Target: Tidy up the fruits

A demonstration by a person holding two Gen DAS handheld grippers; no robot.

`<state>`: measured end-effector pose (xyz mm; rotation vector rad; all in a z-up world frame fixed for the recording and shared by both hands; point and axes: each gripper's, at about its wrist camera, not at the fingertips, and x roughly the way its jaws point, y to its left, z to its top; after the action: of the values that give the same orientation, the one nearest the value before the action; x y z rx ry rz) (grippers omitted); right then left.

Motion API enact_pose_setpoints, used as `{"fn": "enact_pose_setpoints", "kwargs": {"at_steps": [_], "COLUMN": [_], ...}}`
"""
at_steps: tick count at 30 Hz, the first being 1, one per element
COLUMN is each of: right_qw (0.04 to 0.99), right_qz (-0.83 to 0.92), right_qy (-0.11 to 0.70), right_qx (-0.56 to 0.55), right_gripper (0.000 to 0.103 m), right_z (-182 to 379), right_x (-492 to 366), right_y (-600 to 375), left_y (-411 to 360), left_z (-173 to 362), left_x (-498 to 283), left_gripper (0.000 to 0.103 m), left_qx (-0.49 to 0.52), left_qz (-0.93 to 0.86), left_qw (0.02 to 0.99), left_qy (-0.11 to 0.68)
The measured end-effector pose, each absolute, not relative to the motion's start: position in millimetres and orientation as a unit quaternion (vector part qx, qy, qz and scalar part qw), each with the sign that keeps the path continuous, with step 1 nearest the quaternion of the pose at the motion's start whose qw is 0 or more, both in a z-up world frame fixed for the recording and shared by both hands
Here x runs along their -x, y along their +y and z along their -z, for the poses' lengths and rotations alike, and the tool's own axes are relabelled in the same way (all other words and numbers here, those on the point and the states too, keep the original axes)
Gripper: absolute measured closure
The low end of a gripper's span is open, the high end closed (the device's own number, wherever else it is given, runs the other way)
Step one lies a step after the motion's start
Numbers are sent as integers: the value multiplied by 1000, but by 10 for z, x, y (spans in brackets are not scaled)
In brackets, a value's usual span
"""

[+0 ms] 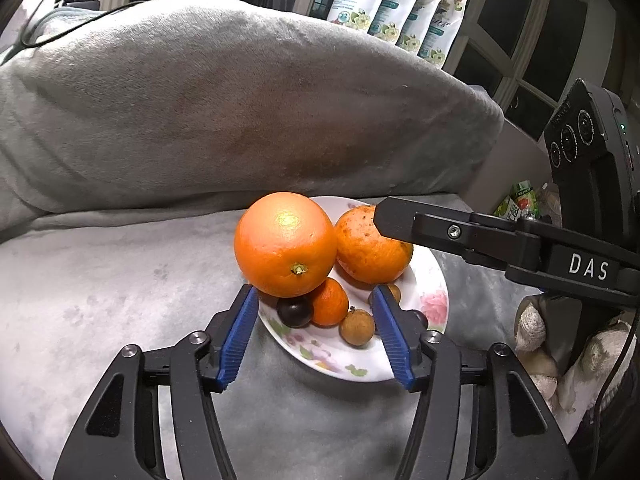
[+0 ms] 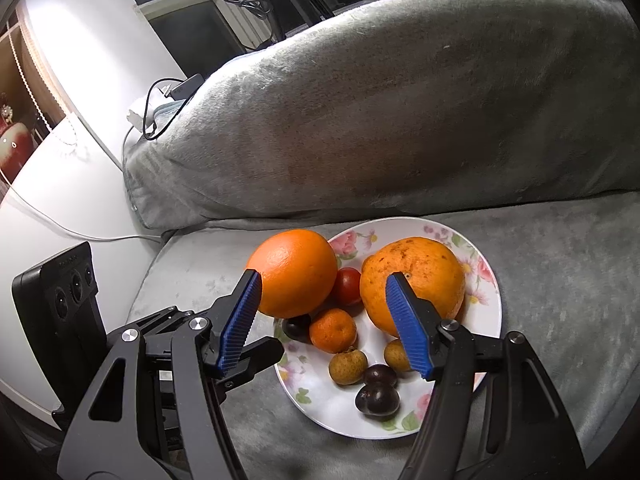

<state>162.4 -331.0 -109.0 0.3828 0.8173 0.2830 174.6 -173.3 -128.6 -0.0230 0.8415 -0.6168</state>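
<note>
A floral white plate (image 2: 486, 308) (image 1: 434, 280) sits on a grey sofa seat. It holds a smooth large orange (image 2: 294, 278) (image 1: 285, 242) at its left rim, a rougher speckled orange (image 2: 424, 276) (image 1: 362, 250), a small mandarin (image 2: 333, 330) (image 1: 330, 302), a red tomato (image 2: 347, 286), two longans (image 2: 347, 366) (image 1: 357, 327) and dark plums (image 2: 378, 398) (image 1: 294, 311). My left gripper (image 1: 314, 300) is open and empty, just short of the plate's near edge. My right gripper (image 2: 324, 286) is open and empty above the plate, its fingers in front of the two large oranges.
A big grey cushion (image 2: 400, 100) (image 1: 220, 100) lies right behind the plate. A white table (image 2: 60, 184) with cables stands left of the sofa. Pouches (image 1: 400, 4) stand behind the cushion. The right gripper's body (image 1: 520, 248) reaches in from the right in the left wrist view.
</note>
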Motion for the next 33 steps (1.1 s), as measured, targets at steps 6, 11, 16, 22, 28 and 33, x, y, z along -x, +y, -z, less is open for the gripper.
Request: {"fn": "enact_pose_setpoints", "kwargs": {"at_steps": [6, 11, 16, 22, 28, 33], "right_qw": [904, 917, 926, 936, 944, 950], "right_qz": [-118, -94, -65, -14, 20, 37], "right_qy": [383, 369, 360, 345, 325, 307], "right_qx": [-146, -116, -98, -68, -54, -49], "right_gripper": [22, 12, 12, 12, 12, 12], "right_z": [1019, 943, 875, 784, 676, 610], "right_x": [-1525, -1383, -1218, -996, -809, -697], "right_y": [-3223, -3156, -3138, -3110, -3099, -3068], "left_y": [-1648, -1521, -1400, -1322, -1277, -1220], "left_z": [1223, 1175, 1129, 1067, 1048, 1029], "left_x": [-1658, -1564, -1474, -1319, -1178, -1097], "left_gripper": [34, 27, 27, 24, 23, 23], "left_qx": [4, 5, 9, 4, 1, -2], "left_qz": [284, 270, 258, 248, 241, 232], "left_qw": [874, 880, 885, 893, 896, 901], "left_qy": [395, 391, 387, 377, 372, 367]}}
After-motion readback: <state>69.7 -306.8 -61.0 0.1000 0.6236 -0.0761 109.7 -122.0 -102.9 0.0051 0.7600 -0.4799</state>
